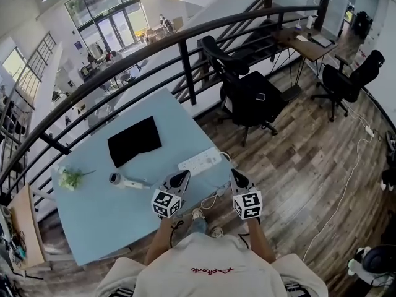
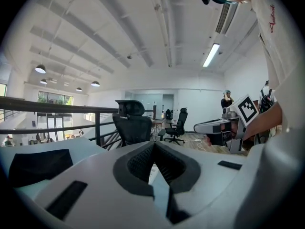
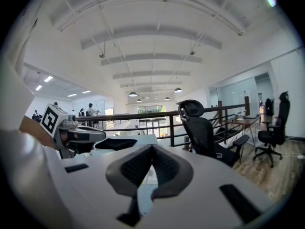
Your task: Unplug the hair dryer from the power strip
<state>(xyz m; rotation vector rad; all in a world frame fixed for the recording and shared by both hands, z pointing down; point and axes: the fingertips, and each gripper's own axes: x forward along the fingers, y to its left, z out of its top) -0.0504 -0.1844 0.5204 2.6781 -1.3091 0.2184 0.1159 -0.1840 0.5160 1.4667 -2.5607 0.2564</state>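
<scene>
A white power strip lies near the front right edge of the light blue table. The small grey-and-white hair dryer lies on the table, left of the strip. A white cable hangs off the table edge below the strip. My left gripper is held just short of the strip's near side, jaws shut and empty. My right gripper hovers past the table's right edge, also shut and empty. In the left gripper view the left gripper has its pads together; in the right gripper view so does the right gripper.
A black mat lies on the table behind the hair dryer, and a small plant sprig at the left edge. A black railing runs behind the table. A black office chair stands to the right on the wooden floor.
</scene>
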